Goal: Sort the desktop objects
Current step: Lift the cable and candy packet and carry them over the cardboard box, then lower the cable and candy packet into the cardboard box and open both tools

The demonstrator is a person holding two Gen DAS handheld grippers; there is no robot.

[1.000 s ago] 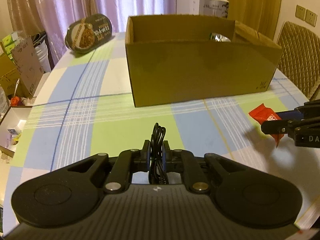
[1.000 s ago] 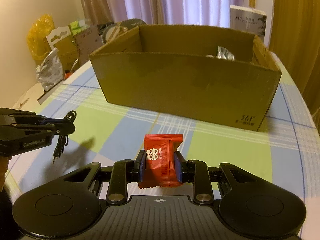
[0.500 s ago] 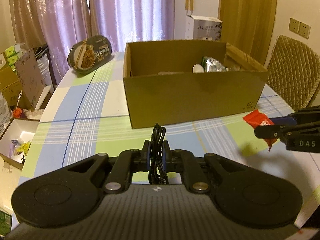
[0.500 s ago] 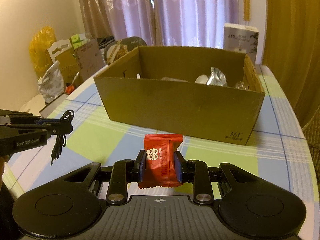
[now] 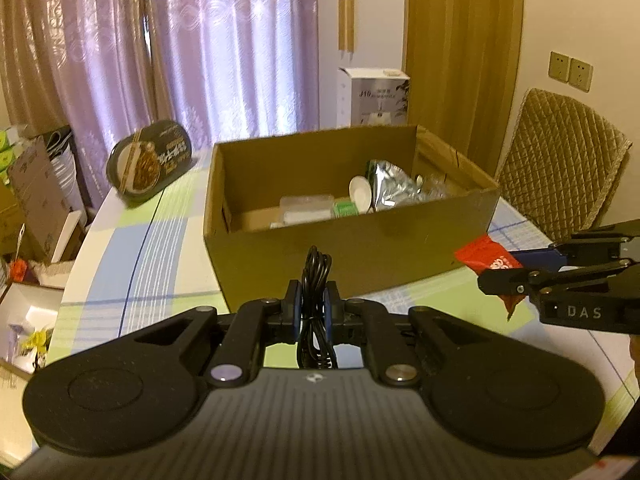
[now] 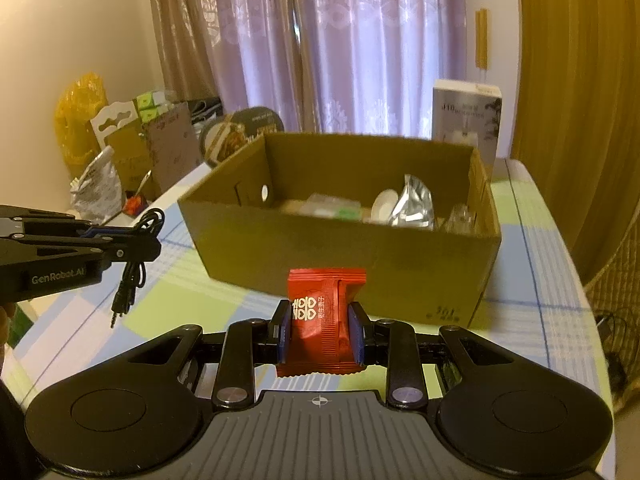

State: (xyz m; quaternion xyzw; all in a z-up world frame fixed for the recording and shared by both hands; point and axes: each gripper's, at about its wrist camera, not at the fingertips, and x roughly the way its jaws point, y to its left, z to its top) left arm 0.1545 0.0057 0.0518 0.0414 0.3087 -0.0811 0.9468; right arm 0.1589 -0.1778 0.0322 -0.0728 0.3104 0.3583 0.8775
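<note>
Both grippers have risen since a second ago, so that the inside of the cardboard box (image 5: 352, 236), hidden behind its near wall before, now lies open to view. In the left wrist view, the left gripper (image 5: 311, 308) is clamped narrow on a coiled black cable (image 5: 316, 276), held in the air before the box's near wall. The box stands on the checked tablecloth (image 5: 132, 264) and holds a silver foil bag (image 5: 394, 186), a white round piece (image 5: 359, 192) and a clear plastic tub (image 5: 306, 208). At the right edge the right gripper (image 5: 516, 268) comes in sideways with a red snack packet (image 5: 486, 260) between its fingers. A dark oval noodle tub (image 5: 150, 160) leans at the far left of the table, and a quilted chair (image 5: 560, 168) stands to the right. In the right wrist view, the right gripper (image 6: 320, 328) is closed on the red snack packet (image 6: 324, 316), which stands upright, above the table and short of the box (image 6: 340, 248). To the left, the left gripper (image 6: 124, 242) holds the cable (image 6: 138, 256), whose plug end dangles free.
</note>
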